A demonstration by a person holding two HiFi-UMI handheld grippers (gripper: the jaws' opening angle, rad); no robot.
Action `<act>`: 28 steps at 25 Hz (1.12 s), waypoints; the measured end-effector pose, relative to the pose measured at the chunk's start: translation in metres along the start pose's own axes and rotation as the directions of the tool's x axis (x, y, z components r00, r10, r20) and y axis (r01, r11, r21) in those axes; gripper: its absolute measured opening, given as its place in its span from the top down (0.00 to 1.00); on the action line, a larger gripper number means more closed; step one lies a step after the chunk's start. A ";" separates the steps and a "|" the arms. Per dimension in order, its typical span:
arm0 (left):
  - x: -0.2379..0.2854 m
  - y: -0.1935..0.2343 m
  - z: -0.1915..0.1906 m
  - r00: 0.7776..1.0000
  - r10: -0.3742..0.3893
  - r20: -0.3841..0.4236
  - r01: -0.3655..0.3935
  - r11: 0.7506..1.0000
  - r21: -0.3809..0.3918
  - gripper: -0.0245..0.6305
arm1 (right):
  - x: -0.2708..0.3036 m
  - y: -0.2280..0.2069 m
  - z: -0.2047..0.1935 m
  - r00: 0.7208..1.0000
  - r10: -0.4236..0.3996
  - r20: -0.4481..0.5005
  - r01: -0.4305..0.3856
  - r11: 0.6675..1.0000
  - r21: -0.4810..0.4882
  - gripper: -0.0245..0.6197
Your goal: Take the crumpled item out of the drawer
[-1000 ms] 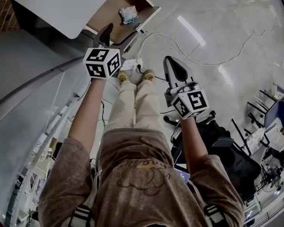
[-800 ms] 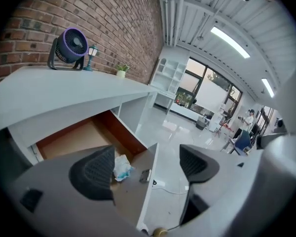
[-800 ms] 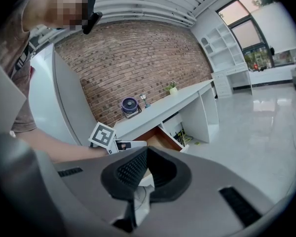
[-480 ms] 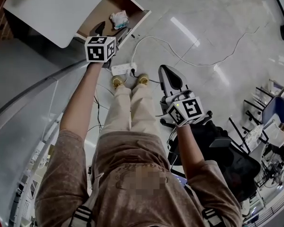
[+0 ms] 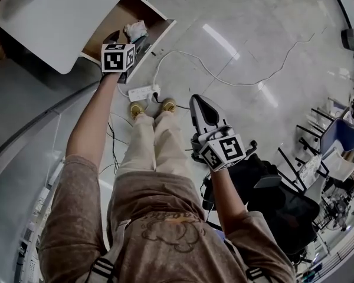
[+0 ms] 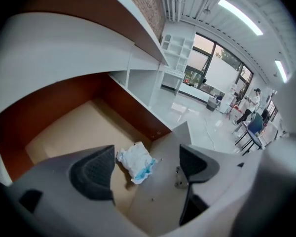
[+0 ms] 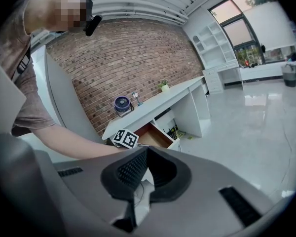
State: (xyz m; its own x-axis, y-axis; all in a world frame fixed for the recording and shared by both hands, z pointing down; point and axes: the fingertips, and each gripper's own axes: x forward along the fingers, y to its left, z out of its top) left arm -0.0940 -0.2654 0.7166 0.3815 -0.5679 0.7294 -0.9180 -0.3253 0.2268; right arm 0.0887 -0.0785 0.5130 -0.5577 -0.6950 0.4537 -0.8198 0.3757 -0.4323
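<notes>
The crumpled white-and-blue item point(image 6: 137, 162) lies on the tan floor of the open drawer point(image 6: 69, 132), near its front right corner. In the head view the crumpled item point(image 5: 134, 29) sits in the drawer point(image 5: 159, 31) under the white desk. My left gripper point(image 6: 145, 168) is open, just above and short of the item, which shows between its two pads without touching them. From above, the left gripper point(image 5: 125, 39) hovers at the drawer's front edge. My right gripper point(image 5: 199, 101) hangs shut and empty over the floor, far from the drawer. Its pads point(image 7: 138, 169) are pressed together.
The white desk top point(image 5: 53, 22) overhangs the drawer. A white power strip point(image 5: 140, 91) and cables lie on the floor by the person's shoes. A black office chair point(image 5: 271, 184) stands at the right. A small fan point(image 7: 122, 104) sits on the desk.
My left gripper has reached forward from in front of the drawer to its front edge, close over the crumpled item. The right gripper stayed shut beside the person's legs.
</notes>
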 end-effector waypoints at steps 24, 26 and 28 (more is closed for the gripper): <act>0.085 0.031 -0.037 0.985 0.042 -0.168 -0.020 0.991 0.129 0.35 | 0.018 -0.011 -0.010 0.998 -0.056 -0.017 0.057 0.996 0.068 0.97; 0.089 0.030 -0.039 0.984 0.034 -0.175 -0.012 0.992 0.125 0.35 | 0.018 -0.012 -0.012 0.998 -0.063 -0.021 0.064 0.996 0.069 0.97; 0.092 0.030 -0.042 0.984 0.032 -0.178 -0.012 0.994 0.112 0.35 | 0.018 -0.012 -0.015 0.998 -0.066 -0.024 0.068 0.995 0.074 0.97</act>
State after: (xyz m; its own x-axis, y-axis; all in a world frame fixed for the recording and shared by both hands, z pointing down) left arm -0.0913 -0.2952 0.8176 0.3262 -0.4347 0.8394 -0.9048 -0.4006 0.1442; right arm 0.0867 -0.0859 0.5382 -0.5053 -0.7036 0.4997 -0.8437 0.2813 -0.4572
